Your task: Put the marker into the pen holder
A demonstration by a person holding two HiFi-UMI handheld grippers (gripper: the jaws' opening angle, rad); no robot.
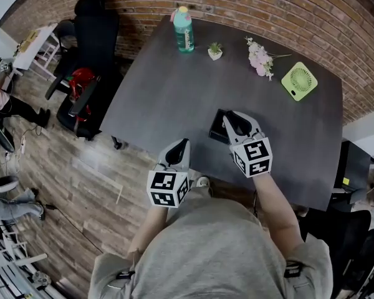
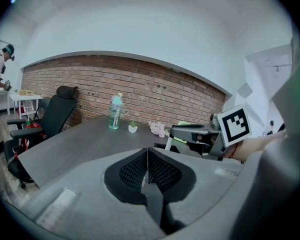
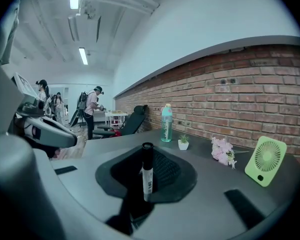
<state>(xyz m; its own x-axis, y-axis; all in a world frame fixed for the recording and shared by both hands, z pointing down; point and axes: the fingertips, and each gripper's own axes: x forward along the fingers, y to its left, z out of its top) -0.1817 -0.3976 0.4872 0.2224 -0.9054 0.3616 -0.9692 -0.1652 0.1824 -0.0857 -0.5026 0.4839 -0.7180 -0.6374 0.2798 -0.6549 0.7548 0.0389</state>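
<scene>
A black marker with a white label [image 3: 147,173] stands upright between the pads of my right gripper [image 1: 235,122], which is shut on it. In the head view that gripper hovers over a black pen holder [image 1: 216,132] near the front of the dark grey table [image 1: 162,92], and the gripper hides most of the holder and the marker. My left gripper [image 1: 178,148] is at the table's front edge, left of the holder. Its jaws are shut with nothing between them, as the left gripper view [image 2: 148,156] shows.
At the table's far side stand a teal bottle [image 1: 183,30], a small potted plant [image 1: 215,51], pink flowers [image 1: 259,58] and a green fan [image 1: 299,81]. A black office chair [image 1: 90,55] stands left of the table. People stand far off in the room [image 3: 92,109].
</scene>
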